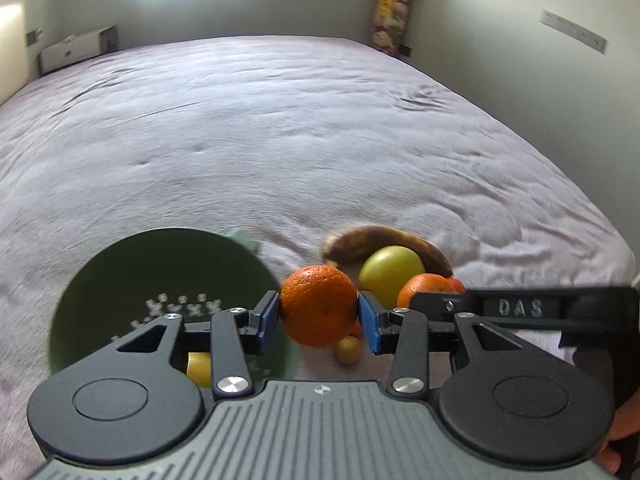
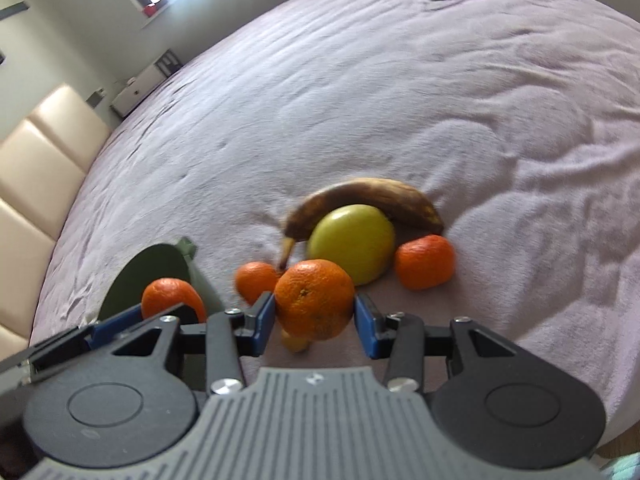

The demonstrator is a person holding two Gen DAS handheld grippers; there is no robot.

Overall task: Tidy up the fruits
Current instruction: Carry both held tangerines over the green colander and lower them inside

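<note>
Ahead, open bed (image 1: 280, 140) beyond fruit pile (image 2: 352, 236)

The bedspread (image 1: 280, 140) is pale lilac-grey all over, plain apart from its creases. The bowl (image 1: 132, 264) is dull dark green, with small whitish marks scattered inside. The orange (image 1: 318, 306) between the left gripper's (image 1: 318, 316) pads is bright orange with fine dimpled skin, and the orange (image 2: 314, 300) in the right gripper (image 2: 314, 320) is the same shade. Both tools have blue pads on black arms and a grey ribbed body. The banana (image 2: 372, 196) is mostly brown, yellow only near its stem. The apple (image 2: 352, 242) is yellow-green. The headboard (image 2: 36, 168) is cream, the walls a soft grey-green.
</note>
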